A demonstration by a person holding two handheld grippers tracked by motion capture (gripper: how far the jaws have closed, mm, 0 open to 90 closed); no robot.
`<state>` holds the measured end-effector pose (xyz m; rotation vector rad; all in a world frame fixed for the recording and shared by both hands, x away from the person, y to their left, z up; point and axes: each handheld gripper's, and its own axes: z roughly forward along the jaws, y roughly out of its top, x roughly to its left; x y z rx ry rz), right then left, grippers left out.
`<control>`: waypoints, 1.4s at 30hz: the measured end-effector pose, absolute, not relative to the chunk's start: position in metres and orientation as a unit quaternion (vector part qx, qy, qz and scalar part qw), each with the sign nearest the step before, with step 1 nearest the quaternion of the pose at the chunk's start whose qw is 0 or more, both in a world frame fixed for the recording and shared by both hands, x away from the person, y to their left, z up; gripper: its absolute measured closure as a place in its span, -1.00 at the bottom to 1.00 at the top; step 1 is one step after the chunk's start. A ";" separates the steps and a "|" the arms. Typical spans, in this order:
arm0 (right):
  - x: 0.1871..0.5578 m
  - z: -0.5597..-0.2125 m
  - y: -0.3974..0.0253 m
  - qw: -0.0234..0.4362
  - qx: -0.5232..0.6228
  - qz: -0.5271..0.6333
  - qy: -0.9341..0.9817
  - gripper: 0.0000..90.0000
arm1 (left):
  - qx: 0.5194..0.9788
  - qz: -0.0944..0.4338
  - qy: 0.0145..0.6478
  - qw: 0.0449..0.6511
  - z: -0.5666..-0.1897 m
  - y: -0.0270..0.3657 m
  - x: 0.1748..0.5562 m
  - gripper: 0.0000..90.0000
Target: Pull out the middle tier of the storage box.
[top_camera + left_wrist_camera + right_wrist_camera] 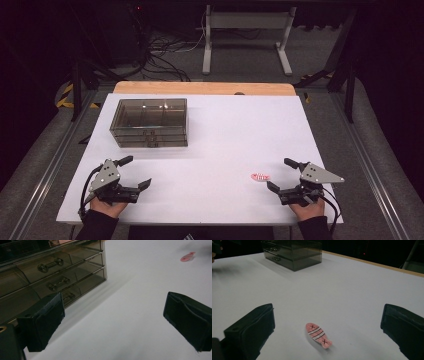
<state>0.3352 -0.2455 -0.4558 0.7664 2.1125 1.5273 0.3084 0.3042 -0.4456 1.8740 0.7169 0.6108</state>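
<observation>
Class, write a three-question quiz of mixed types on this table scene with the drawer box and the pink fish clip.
1. True or false: the right gripper has its fingers shut on the pink fish clip.
2. How many drawer handles show on the drawer box in the left gripper view?
3. Which gripper is nearer the clip? A left gripper B right gripper

Key: 1 false, the clip lies free on the table; 2 three; 3 B.

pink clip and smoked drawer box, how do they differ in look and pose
The pink clip is small, flat and opaque, striped with two x marks; the smoked drawer box is bulky and see-through, with three handled drawers. The clip lies before the open right gripper, the box far left. Both rest untouched on the white table.
</observation>
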 end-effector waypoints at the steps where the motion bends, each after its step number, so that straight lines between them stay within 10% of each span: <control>1: 0.336 -0.456 -0.246 0.210 0.275 0.550 0.760 -1.00 | 0.776 0.250 0.295 0.498 -0.445 0.304 0.310 -0.89; 42: 0.336 -0.457 -0.246 0.201 0.277 0.551 0.761 -1.00 | 0.817 0.250 0.257 0.451 -0.421 0.288 0.347 -0.79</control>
